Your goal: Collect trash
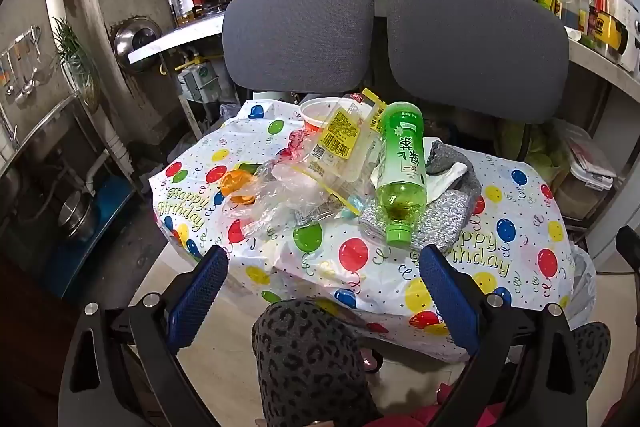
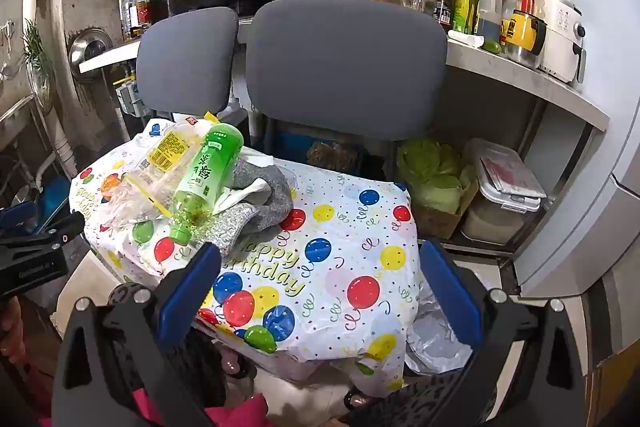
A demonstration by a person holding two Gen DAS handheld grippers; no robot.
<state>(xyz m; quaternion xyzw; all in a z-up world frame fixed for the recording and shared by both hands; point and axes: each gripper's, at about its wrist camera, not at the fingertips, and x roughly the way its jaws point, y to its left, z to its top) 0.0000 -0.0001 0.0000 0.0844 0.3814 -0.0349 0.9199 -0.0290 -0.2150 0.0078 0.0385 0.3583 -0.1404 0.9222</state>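
A pile of trash lies on a small table under a balloon-print "Happy Birthday" cloth (image 1: 360, 279) (image 2: 340, 227). A green plastic bottle (image 1: 402, 167) (image 2: 206, 175) lies on its side, cap toward me. Beside it are clear plastic wrappers with a yellow label (image 1: 340, 147) (image 2: 168, 155), crumpled clear film (image 1: 276, 191), an orange piece (image 1: 236, 187), a white cup (image 1: 320, 111), and a grey cloth with glitter fabric (image 1: 452, 187) (image 2: 256, 203). My left gripper (image 1: 324, 267) is open and empty, short of the pile. My right gripper (image 2: 320, 263) is open and empty over the bare right part of the cloth.
Two grey chair backs (image 1: 300, 31) (image 2: 344, 67) stand behind the table. A counter and shelves with bottles and jars (image 2: 480, 11) run along the back right. A cabbage box (image 2: 436, 179) and lidded container (image 2: 504, 187) sit under the counter. My leopard-print knee (image 1: 308, 355) is below.
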